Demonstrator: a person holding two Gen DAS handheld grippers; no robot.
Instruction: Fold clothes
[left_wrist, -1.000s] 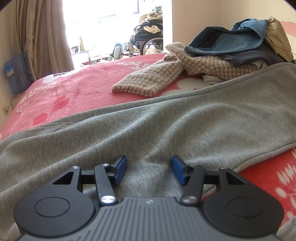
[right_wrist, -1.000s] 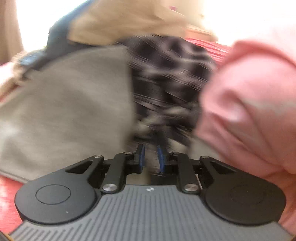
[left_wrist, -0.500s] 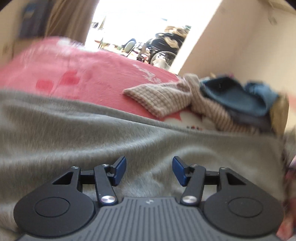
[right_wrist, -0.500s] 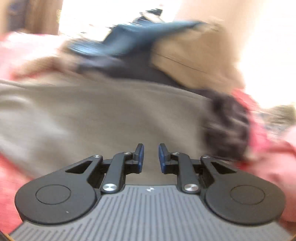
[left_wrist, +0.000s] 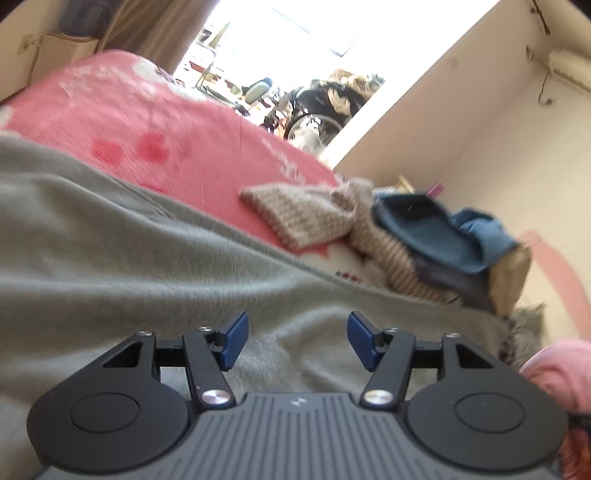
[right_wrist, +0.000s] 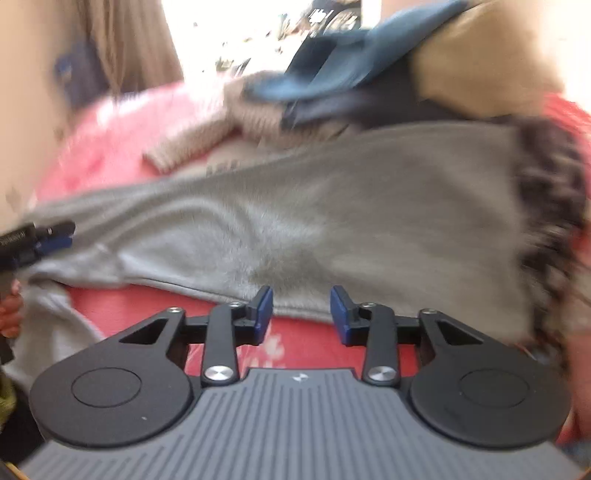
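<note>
A long grey fleece garment (left_wrist: 147, 258) lies spread across the red blanket. My left gripper (left_wrist: 297, 339) hovers over its middle, jaws opening, with nothing between the blue pads. In the right wrist view the same grey garment (right_wrist: 332, 221) stretches from left to right. My right gripper (right_wrist: 301, 314) sits at its near hem, jaws opening. Only the hem edge and red blanket show behind the gap, and the pads press on nothing. The tip of the left gripper (right_wrist: 44, 240) shows at the far left, over the garment's left end.
A pile of clothes sits behind the grey garment: a beige checked knit (left_wrist: 306, 214), blue denim (left_wrist: 424, 229) and a tan piece. A pink garment (left_wrist: 554, 369) and a dark patterned one (right_wrist: 546, 206) lie at the right. The red flowered blanket (left_wrist: 147, 122) runs to the window.
The left wrist view has rolled and shifted along the grey garment. The right gripper went from nearly shut to open and drew back from the dark patterned and pink clothes to the grey hem.
</note>
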